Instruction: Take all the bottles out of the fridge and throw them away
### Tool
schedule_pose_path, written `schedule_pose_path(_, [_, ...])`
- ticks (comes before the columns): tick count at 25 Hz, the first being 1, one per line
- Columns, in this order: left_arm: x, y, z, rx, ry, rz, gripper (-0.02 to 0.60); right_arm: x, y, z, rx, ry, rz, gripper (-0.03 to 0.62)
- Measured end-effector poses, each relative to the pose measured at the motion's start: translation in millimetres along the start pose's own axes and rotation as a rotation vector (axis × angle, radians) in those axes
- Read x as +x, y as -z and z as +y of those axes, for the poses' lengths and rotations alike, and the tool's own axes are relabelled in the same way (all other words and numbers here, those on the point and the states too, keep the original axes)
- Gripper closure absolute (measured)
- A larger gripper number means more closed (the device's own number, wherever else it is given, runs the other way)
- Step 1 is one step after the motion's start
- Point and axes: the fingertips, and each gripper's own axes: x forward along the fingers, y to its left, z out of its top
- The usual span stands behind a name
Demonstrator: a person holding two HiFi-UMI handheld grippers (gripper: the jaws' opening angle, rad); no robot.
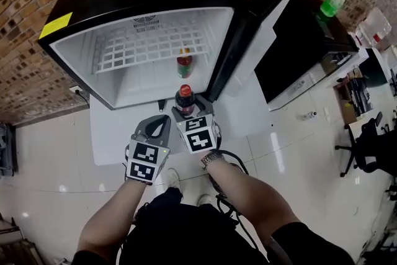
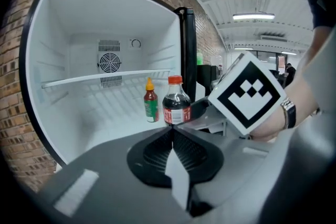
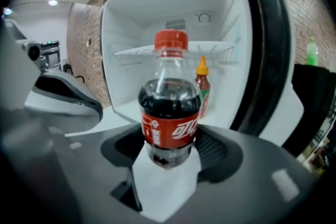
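Right gripper [image 3: 170, 140] clenched on the lower body of a cola bottle [image 3: 169, 107]: red cap up, long axis upright, roughly square to the line of the jaws. In the head view, cola bottle [image 1: 185, 98] at frame centre, at the front lip of the fridge [image 1: 74, 49]; judged out of the cabinet or nearly so. Left gripper [image 2: 171, 132] clenched on nothing, jaws pressed together, carried just left of the right gripper [image 1: 186, 112] and slightly lower in the frame.

Inside the fridge, right of centre on the cabinet floor: one small sauce bottle [image 1: 184, 63], orange cap, green label, upright, below the wire shelf [image 1: 146, 46]. In the left gripper view, sauce bottle [image 2: 150, 102] ahead and a little left of centre, just left of the held cola bottle [image 2: 175, 103] in the frame but deeper in, well apart from both grippers. Left gripper judged the free one for that reach, jaws to be parted first.

At upper right of the head view: green bottle [image 1: 333, 2] standing on a dark surface [image 1: 304, 40] past the fridge door [image 1: 260, 34], outside the fridge. No bin in any view, so direction of the throw-away carry not readable. Judged stage: one bottle in hand, disposal pending, one bottle left inside.
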Motion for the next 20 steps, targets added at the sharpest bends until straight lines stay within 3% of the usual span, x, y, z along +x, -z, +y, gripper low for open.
schedule_pose_path(13, [3.5, 7.4, -163.8, 0.048, 0.078, 0.005, 0.577, -142.3, 101.8, -37.4, 0.035, 0.021, 0.015, 0.290])
schedule_pose_path(20, [11.9, 19.3, -242.1, 0.073, 0.136, 0.051, 0.577, -200.0, 167.0, -65.5, 0.089, 0.052, 0.053, 0.290])
